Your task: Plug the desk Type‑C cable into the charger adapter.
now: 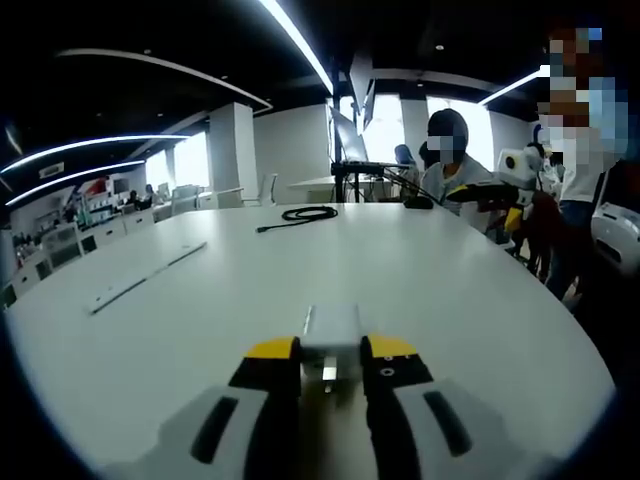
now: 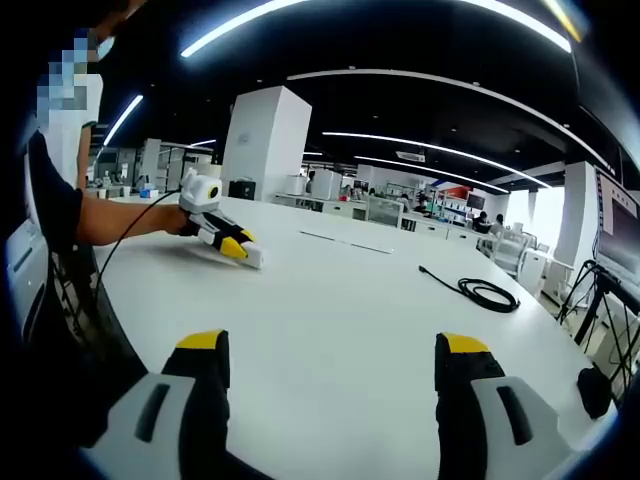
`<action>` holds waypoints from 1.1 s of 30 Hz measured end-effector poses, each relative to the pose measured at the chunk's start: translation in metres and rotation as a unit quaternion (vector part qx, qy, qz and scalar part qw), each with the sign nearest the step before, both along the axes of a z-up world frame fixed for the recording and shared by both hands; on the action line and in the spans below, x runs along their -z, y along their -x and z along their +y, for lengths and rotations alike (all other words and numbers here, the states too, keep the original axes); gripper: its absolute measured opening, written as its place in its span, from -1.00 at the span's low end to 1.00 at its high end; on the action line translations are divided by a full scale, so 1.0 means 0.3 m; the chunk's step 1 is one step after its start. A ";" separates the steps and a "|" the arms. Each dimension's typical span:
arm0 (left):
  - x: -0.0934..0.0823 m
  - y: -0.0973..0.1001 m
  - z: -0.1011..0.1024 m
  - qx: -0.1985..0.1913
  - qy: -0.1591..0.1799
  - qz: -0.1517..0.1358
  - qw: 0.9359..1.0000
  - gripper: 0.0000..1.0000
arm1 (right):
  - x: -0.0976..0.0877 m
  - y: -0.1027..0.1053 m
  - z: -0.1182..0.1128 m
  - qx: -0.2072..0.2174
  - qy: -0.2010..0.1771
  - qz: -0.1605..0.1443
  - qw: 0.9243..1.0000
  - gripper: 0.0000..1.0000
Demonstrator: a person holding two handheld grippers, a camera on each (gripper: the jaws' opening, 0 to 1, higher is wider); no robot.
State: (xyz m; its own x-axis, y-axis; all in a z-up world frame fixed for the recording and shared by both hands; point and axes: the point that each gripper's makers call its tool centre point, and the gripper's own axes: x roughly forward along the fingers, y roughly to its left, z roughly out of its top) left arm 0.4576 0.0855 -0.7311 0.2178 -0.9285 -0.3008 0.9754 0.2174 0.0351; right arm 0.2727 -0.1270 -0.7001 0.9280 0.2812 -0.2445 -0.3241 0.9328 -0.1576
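Left gripper view: left gripper (image 1: 331, 352) pinches white charger adapter (image 1: 332, 330) between its yellow-tipped jaws, low over white table (image 1: 430, 280); coiled black Type-C cable (image 1: 303, 214) lies well ahead, slightly left. Right gripper view: right gripper (image 2: 334, 352) jaws spread wide, empty; cable (image 2: 480, 291) ahead to the right, left gripper (image 2: 247, 251) with adapter (image 2: 252, 258) ahead to the left.

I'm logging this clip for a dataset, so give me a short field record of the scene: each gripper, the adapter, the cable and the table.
left gripper: shut on the charger adapter, low over the table
charger adapter: white block between the left jaws
right gripper: open, holding nothing
Type-C cable: black, coiled on the table, one end trailing out, apart from both grippers
table: white, rounded edge
plugged in: not yet
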 end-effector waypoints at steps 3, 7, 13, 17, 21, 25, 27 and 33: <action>0.001 0.011 0.017 0.001 0.002 0.003 1.000 -0.56 | -0.003 0.004 0.008 0.000 0.001 0.000 1.000 0.71; 0.001 0.024 0.035 0.001 0.005 0.007 1.000 -0.56 | -0.010 0.008 0.014 -0.001 0.002 -0.002 1.000 0.71; 0.000 0.048 0.055 0.007 0.007 0.011 1.000 -0.56 | -0.011 0.019 0.021 -0.001 0.005 0.000 1.000 0.71; 0.001 0.069 0.071 0.012 0.009 0.017 1.000 -0.56 | -0.016 0.025 0.025 0.000 0.006 -0.002 1.000 0.70; 0.003 0.093 0.081 0.017 0.013 0.021 1.000 -0.56 | -0.018 0.030 0.034 -0.002 0.008 -0.001 1.000 0.70; 0.002 0.107 0.097 0.020 0.014 0.023 0.999 -0.56 | -0.026 0.036 0.043 -0.003 0.009 -0.003 1.000 0.70; 0.001 0.112 0.103 0.019 0.013 0.024 0.999 -0.56 | -0.029 0.038 0.047 -0.003 0.011 -0.004 1.000 0.70; 0.000 0.131 0.119 0.024 0.012 0.025 0.999 -0.56 | -0.038 0.042 0.061 -0.006 0.014 -0.004 1.000 0.70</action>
State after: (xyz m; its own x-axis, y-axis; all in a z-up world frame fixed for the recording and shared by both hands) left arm 0.4184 0.1213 -0.7311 0.1575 -0.9447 -0.2876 0.9853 0.1698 -0.0180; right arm 0.2600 -0.1088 -0.6888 0.9269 0.2848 -0.2444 -0.3332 0.9241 -0.1869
